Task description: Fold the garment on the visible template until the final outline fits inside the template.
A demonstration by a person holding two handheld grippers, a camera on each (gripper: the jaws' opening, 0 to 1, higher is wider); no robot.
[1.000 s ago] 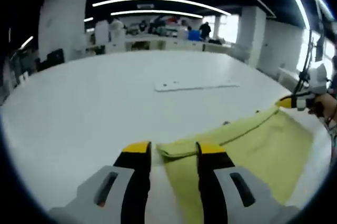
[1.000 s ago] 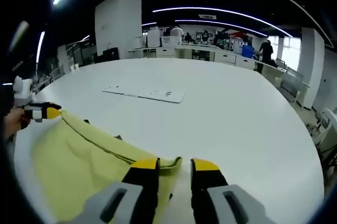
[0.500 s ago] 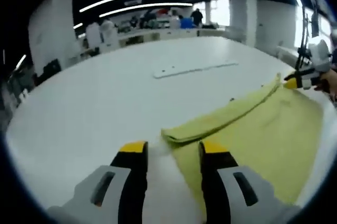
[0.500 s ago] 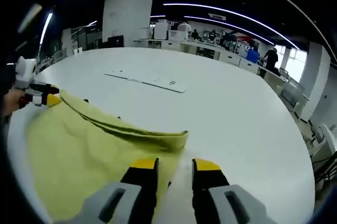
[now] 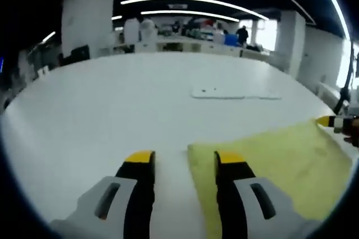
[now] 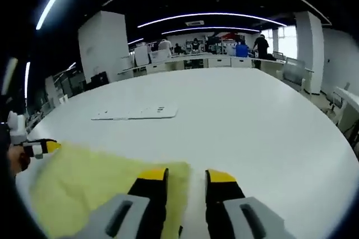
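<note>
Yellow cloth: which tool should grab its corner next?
Probably the left tool: its jaws are open and a corner of the cloth lies between them. The right tool is nearly as close.

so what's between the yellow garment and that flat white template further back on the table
Nothing: in the left gripper view, bare white table separates the yellow garment from the flat white template. The right gripper view shows the same gap.

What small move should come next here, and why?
Probably close both hand-held grippers on the near corners of the flat yellow cloth garment for another fold: the left hand-held gripper and right hand-held gripper stand open at its edge, holding nothing.
</note>
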